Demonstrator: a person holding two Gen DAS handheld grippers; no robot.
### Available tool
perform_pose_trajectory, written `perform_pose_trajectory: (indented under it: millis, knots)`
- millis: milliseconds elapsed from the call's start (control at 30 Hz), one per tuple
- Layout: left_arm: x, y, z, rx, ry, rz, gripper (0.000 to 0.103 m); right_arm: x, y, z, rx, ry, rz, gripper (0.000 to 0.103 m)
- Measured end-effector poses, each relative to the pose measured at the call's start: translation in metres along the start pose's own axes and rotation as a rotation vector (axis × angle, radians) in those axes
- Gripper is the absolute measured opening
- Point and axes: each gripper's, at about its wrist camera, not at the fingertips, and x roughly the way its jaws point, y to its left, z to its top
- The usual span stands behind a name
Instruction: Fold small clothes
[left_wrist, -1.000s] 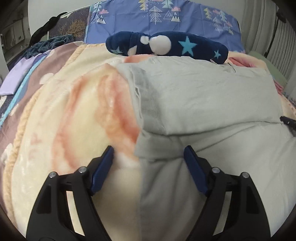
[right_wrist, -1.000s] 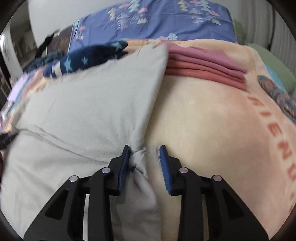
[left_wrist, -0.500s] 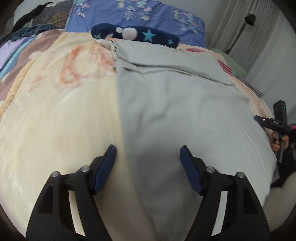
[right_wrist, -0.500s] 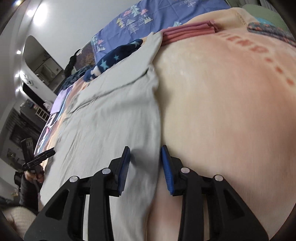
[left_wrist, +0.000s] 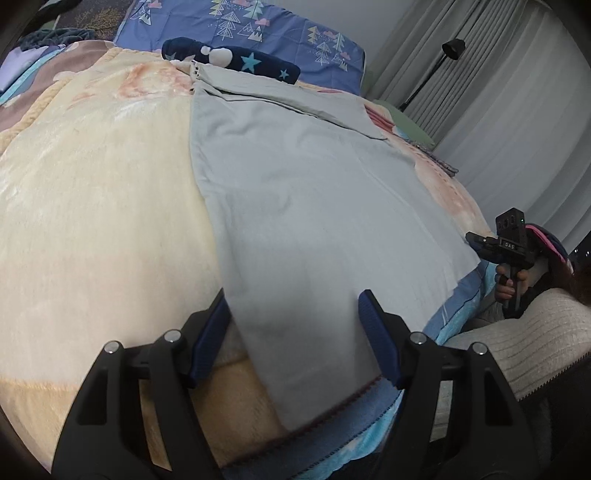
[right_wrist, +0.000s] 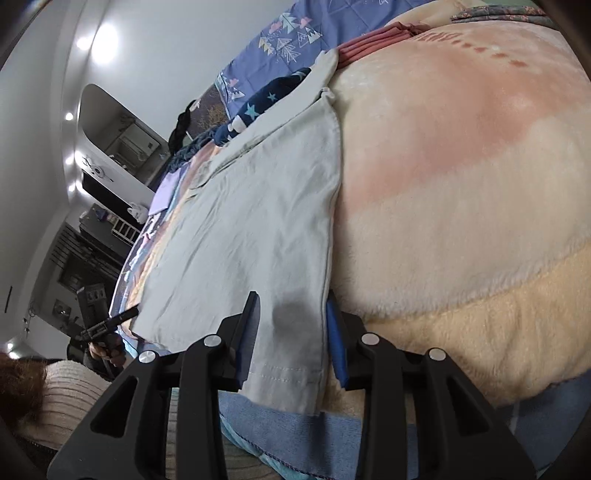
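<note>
the left gripper points forward with its blue-padded fingers spread wide apart, nothing pinched between them. seen from the right wrist view, the left gripper sits off at the far left, held in the person's left hand. the right gripper also points forward, its two fingers parted with a moderate gap, narrower than the left's. from the left wrist view the right gripper shows at the right edge, gripped by the right hand wrapped round its handle. a forearm in a ribbed pale sleeve lies low beside each.
</note>
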Motion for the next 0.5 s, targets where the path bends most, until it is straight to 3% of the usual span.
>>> perform_pose_trajectory:
  millis: [133, 300, 500]
  knots:
    - [-0.004, 0.005, -0.001, -0.031, -0.017, 0.001, 0.052, 0.006, 0.002, 0.007, 0.005, -0.009, 0.031, 0.037]
    - [0.016, 0.011, 0.015, -0.043, -0.008, 0.017, 0.054, 0.018, -0.002, 0.019, 0.032, -0.033, 0.124, 0.036]
    - [0.009, 0.011, 0.015, -0.023, 0.011, 0.040, 0.055, 0.027, 0.023, 0.015, -0.074, 0.034, 0.072, 0.035]
